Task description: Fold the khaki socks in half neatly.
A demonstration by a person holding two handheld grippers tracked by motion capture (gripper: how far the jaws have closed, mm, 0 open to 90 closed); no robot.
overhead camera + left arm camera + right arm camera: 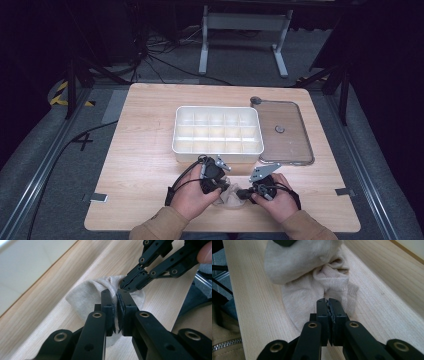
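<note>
A beige sock (230,196) is seen bunched on the bench (140,165), near its front edge, betw. the two hands and just in front of the white compartment box (218,134). In the left gripper view, the left gripper (117,293) is clenched on a fold of the sock, w/ fabric pinched betw. its pads at the middle of the bundle. In that view the right gripper (124,285) is met from the upper right, its tips nipping the sock's ribbed edge just beside the left gripper's tips. In the right gripper view, the right gripper (328,301) is closed tight, w/ a thin bit of sock fabric caught at its tips; the rest of the sock is heaped directly ahead of it. A clear lid (281,131) is laid flat to the right of the box, well apart from the sock.
</note>
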